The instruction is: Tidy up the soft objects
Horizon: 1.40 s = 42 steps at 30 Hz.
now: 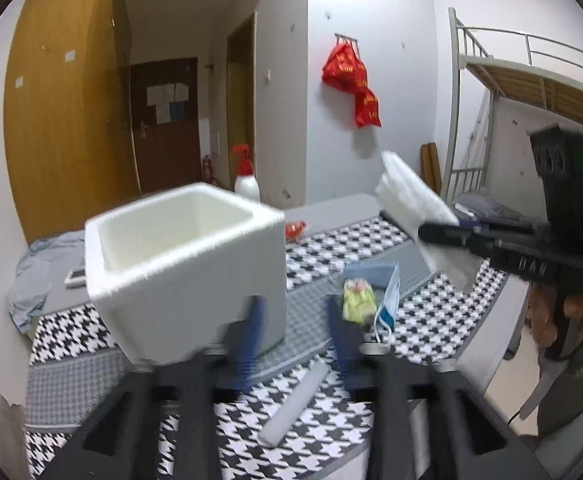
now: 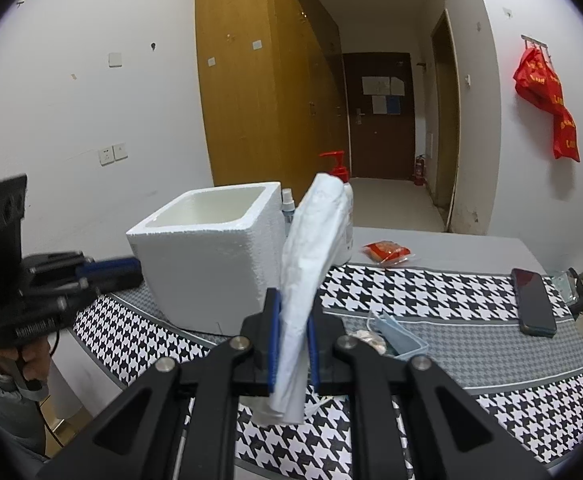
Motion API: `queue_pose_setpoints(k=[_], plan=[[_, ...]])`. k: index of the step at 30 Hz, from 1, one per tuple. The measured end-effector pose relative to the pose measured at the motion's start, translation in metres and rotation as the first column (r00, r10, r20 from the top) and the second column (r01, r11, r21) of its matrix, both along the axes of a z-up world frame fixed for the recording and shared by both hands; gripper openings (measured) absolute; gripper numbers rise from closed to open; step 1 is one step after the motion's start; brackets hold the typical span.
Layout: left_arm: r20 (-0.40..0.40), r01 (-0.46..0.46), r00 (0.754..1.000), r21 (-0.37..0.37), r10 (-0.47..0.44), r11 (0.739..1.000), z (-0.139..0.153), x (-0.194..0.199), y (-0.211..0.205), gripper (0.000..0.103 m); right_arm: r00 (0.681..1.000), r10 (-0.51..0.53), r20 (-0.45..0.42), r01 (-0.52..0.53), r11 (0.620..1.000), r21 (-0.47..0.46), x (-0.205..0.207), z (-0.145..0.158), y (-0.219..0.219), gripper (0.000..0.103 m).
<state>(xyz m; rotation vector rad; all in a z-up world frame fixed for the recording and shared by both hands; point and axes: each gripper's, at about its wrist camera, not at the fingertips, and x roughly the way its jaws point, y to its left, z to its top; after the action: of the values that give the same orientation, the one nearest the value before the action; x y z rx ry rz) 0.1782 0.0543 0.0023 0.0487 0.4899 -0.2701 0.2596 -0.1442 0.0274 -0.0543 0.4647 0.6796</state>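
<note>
A white foam box (image 1: 183, 264) stands open-topped on the houndstooth bed cover (image 1: 331, 248). My left gripper (image 1: 294, 308) is low in front of the box's near right corner, blurred, its blue-padded fingers apart with nothing between them. In the right wrist view the left gripper (image 2: 109, 271) sits just left of the foam box (image 2: 211, 256). My right gripper (image 2: 291, 316) is shut on a white folded soft pack (image 2: 311, 248), which stands upright between the pads. The left wrist view shows the right gripper (image 1: 439, 234) holding that pack (image 1: 411, 200) in the air, right of the box.
On the cover lie a blue face mask (image 1: 389, 300), a yellow-green packet (image 1: 357, 300), a grey-blue pack (image 1: 367, 272) and a grey strip (image 1: 295, 408). A red packet (image 2: 387, 252), a phone (image 2: 533, 304) and a red pump bottle (image 1: 247, 184) lie farther off.
</note>
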Motion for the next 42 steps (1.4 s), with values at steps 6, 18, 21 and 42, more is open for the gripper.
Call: queue_pose_setpoints(k=[6, 18, 21, 42], plan=[[-0.120, 0.041, 0.992, -0.002, -0.041, 0.999, -0.038, 0.012, 0.005, 0.058, 1.000, -0.008, -0.005, 0.008, 1.000, 0.000, -0.001, -0.001, -0.002, 0.015], [-0.282, 0.172, 0.947, 0.041, -0.153, 0.984, -0.096, 0.033, -0.002, 0.058, 0.999, -0.039, -0.004, 0.039, 0.999, -0.010, -0.009, 0.001, 0.000, 0.015], [-0.310, 0.192, 0.936, 0.057, -0.165, 0.980, -0.105, 0.036, -0.003, 0.057, 0.999, -0.048, 0.003, 0.048, 0.999, -0.011, -0.013, 0.002, -0.001, 0.015], [-0.313, 0.168, 0.941, 0.099, -0.130, 0.981, -0.103, 0.044, 0.000, 0.011, 0.994, -0.111, 0.003, 0.111, 0.994, 0.001, -0.025, 0.000, -0.015, 0.015]])
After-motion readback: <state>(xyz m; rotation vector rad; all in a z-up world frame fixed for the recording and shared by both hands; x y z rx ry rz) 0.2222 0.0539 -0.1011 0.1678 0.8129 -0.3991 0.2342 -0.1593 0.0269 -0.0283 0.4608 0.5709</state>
